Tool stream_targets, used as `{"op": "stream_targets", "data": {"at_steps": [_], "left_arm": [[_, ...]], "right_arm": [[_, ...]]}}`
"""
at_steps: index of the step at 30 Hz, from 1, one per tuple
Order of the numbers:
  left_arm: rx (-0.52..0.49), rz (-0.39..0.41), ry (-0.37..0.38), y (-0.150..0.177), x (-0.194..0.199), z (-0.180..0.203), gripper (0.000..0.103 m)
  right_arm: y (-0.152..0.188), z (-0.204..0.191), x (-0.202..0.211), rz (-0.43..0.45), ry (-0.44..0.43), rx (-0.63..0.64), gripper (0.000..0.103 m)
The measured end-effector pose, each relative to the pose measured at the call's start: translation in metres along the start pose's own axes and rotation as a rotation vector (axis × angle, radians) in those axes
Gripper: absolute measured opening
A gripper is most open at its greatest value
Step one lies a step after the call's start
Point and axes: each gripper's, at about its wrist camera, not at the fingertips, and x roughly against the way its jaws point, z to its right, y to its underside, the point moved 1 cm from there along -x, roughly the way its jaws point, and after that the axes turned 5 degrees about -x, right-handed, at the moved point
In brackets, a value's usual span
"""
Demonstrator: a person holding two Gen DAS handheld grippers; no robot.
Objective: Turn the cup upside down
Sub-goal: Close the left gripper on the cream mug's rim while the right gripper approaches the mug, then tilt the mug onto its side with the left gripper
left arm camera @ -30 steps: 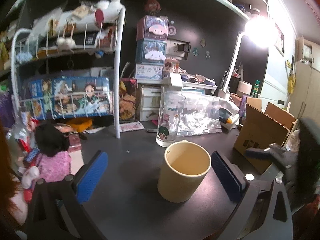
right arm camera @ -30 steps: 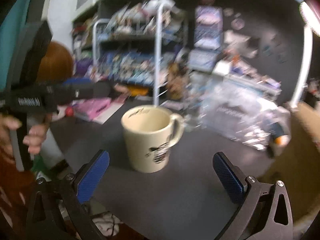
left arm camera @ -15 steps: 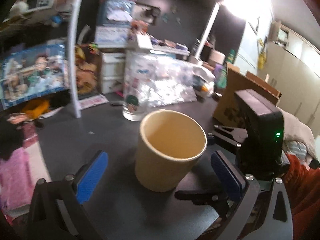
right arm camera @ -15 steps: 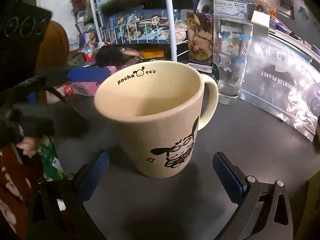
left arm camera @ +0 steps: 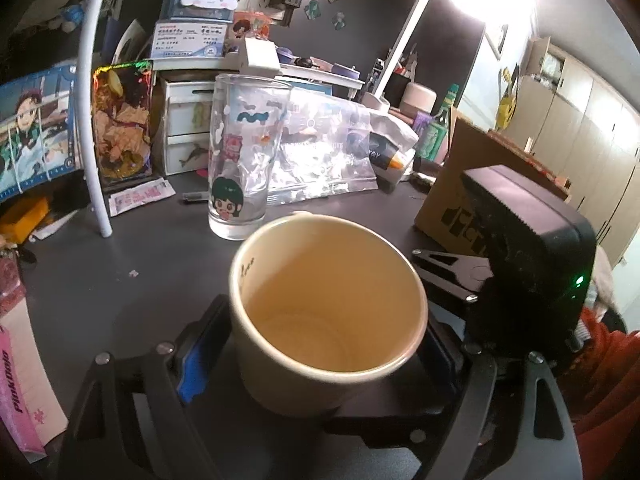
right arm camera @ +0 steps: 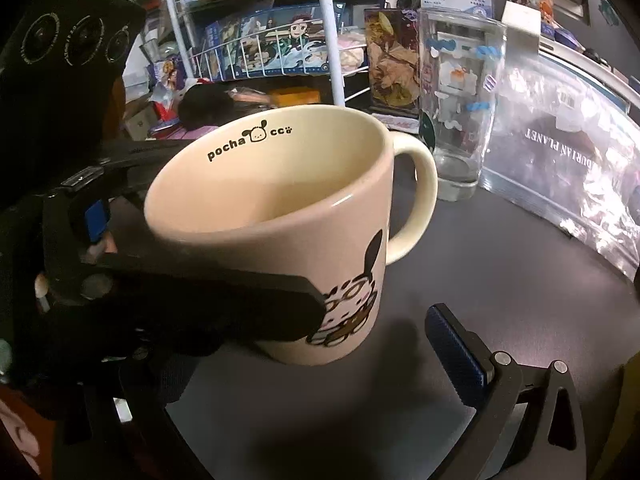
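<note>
The cream mug (left arm camera: 328, 312) with a cartoon dog print stands upright on the dark table, mouth up, handle toward the glass. It also shows in the right wrist view (right arm camera: 280, 232). My left gripper (left arm camera: 316, 344) is shut on the mug, its blue pads pressed on both sides of the body. In the right wrist view the left gripper's black fingers (right arm camera: 208, 304) clamp the mug from the left. My right gripper (right arm camera: 296, 368) is open just in front of the mug; only its right blue pad (right arm camera: 456, 348) shows.
A tall printed glass (left arm camera: 246, 152) stands just behind the mug, also in the right wrist view (right arm camera: 460, 100). A plastic bag (left arm camera: 328, 148), a cardboard box (left arm camera: 472, 184), a white wire rack (right arm camera: 280, 40) and a pink box (left arm camera: 20, 372) ring the table.
My left gripper moved in around the mug and closed on it. My right gripper came closer to the mug and stayed open.
</note>
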Motion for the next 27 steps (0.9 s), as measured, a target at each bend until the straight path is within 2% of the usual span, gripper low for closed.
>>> {"op": "stream_targets", "data": {"at_steps": [4, 5, 10, 15, 27], "left_arm": [[0.088, 0.022, 0.073, 0.000, 0.004, -0.020, 0.084], [0.112, 0.029, 0.093, 0.000, 0.005, -0.025, 0.084], [0.200, 0.059, 0.165, 0.004, 0.009, -0.042, 0.084], [0.251, 0.070, 0.199, 0.004, 0.010, -0.051, 0.084], [0.346, 0.080, 0.331, 0.016, 0.008, -0.048, 0.084]], "right_arm": [[-0.008, -0.007, -0.005, 0.007, -0.004, 0.029, 0.103], [-0.009, -0.009, -0.005, 0.012, -0.001, 0.037, 0.097], [-0.018, -0.013, -0.009, 0.034, -0.043, 0.047, 0.085], [-0.020, -0.018, -0.008, 0.042, -0.018, 0.062, 0.083], [-0.019, -0.026, 0.006, -0.120, 0.066, 0.144, 0.082]]}}
